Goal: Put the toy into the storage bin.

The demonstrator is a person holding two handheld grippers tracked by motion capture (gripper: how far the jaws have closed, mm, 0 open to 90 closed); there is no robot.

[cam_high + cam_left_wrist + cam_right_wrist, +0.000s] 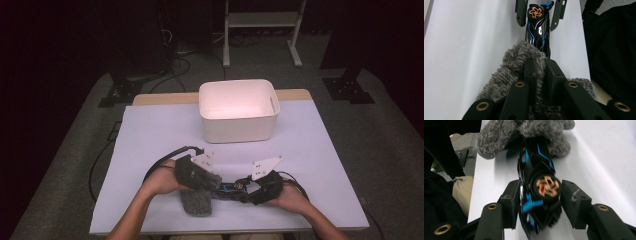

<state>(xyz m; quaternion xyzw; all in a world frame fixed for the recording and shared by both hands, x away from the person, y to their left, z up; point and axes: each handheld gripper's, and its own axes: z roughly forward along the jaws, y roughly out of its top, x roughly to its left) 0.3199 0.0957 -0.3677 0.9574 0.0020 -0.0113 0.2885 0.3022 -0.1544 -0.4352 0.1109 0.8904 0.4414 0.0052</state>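
A black toy (227, 189) with blue trim and a gold pinwheel emblem lies near the table's front edge. One end of it is tucked into a grey fuzzy pouch (196, 202). My left gripper (212, 182) is shut on the pouch (509, 70), pinching the fuzzy fabric at its mouth (540, 62). The toy (537, 27) sticks out beyond it. My right gripper (242, 186) faces it from the other side. In the right gripper view, its jaws (537, 195) straddle the toy's emblem end (541, 187) with small gaps, so it is open. The pouch (524, 132) lies beyond.
A white rectangular bin (237, 129) stands at the back middle of the table, which is covered by a white sheet (160, 135). Cables trail from both grippers. The floor around is dark, with a white stand (262, 30) behind the table.
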